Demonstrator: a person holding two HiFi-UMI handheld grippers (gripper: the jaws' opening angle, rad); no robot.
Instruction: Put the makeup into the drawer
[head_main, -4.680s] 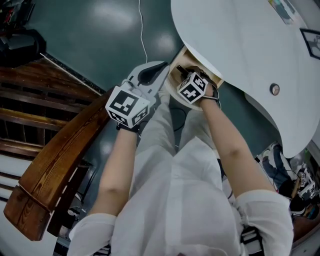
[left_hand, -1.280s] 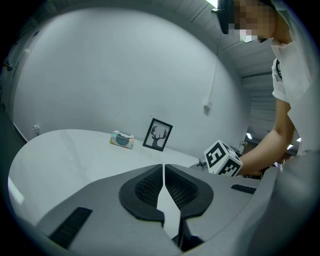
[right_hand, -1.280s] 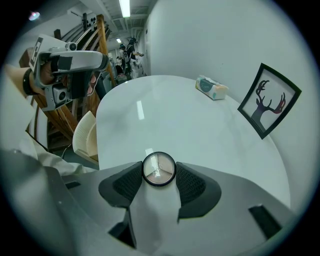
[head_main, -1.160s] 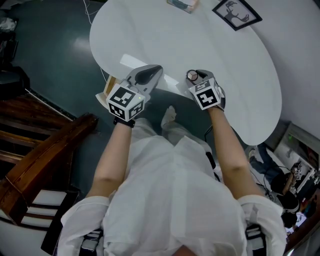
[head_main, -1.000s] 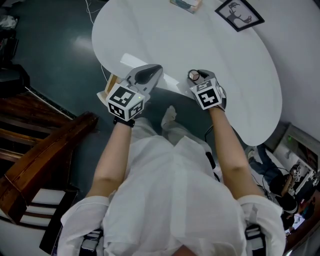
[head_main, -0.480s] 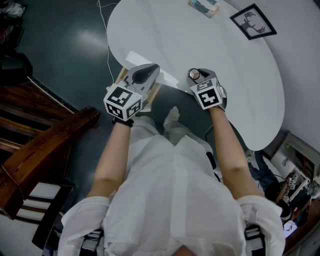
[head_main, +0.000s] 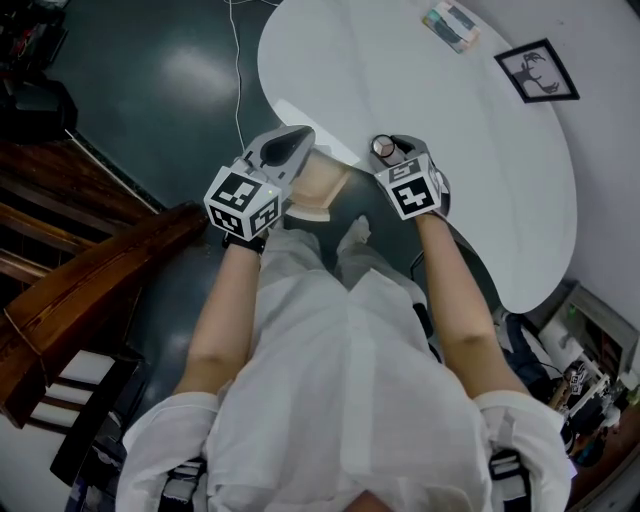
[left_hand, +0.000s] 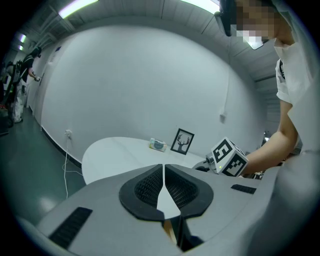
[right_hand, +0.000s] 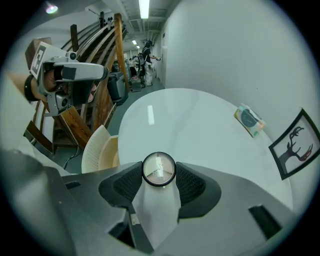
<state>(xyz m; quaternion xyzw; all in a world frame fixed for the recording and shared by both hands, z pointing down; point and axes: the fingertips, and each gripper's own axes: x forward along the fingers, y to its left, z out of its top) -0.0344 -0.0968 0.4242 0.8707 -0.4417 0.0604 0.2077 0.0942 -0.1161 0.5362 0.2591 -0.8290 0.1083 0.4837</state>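
White table (head_main: 470, 110), right gripper (right_hand: 159, 176) holding makeup (right_hand: 159, 169)

A: Can any writing be read here?

B: None that can be made out. Only black-and-white square patterns are borne by the marker cubes (head_main: 243, 203); no letters or numbers are formed.

A: And on the round compact (right_hand: 159, 169)?

B: A faint print is seen on its lid, too blurred to be read. A round mark is carried by the small box (right_hand: 249, 120), illegible. Only a deer's head is shown in the framed picture (right_hand: 295, 142).
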